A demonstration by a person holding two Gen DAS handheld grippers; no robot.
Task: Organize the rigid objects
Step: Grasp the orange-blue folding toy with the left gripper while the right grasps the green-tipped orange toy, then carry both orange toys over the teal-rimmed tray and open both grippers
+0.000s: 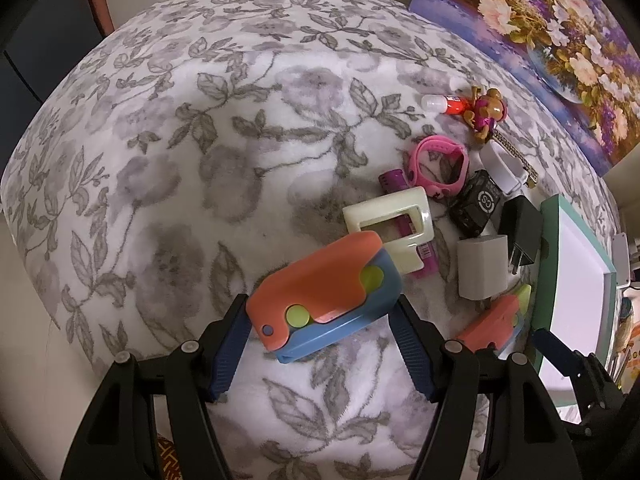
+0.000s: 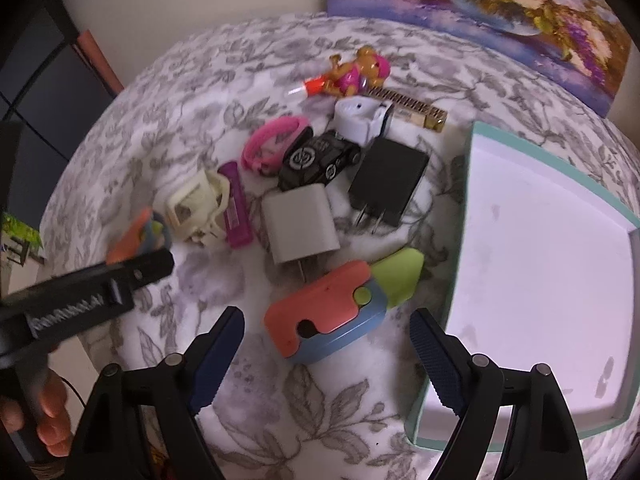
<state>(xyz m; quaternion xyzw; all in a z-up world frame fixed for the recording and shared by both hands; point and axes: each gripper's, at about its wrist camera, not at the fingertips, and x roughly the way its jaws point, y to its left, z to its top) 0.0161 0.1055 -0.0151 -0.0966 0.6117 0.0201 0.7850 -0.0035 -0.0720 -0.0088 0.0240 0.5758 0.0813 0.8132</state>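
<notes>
Blue-ribbed pads (image 1: 224, 354) of the left gripper (image 1: 320, 344) pinch an orange-and-blue toy cutter (image 1: 324, 294), lifted clear of the blanket. The right gripper (image 2: 326, 356) is spread wide, holding nothing, poised over a second orange-and-blue cutter with green blade (image 2: 340, 308) lying beside the teal-rimmed box (image 2: 460, 240). That box appears empty, so sorting is judged barely begun. Left to place: grey charger (image 2: 300, 226), black charger (image 2: 386, 182), black toy car (image 2: 320, 156), pink band (image 2: 272, 146), purple tube (image 2: 238, 210), cream frame (image 2: 196, 204), white watch (image 2: 360, 120), toy bear figure (image 2: 360, 70). Surface: grey floral fleece blanket (image 1: 160, 160); a floral painting (image 1: 540, 40) leans against the wall.
</notes>
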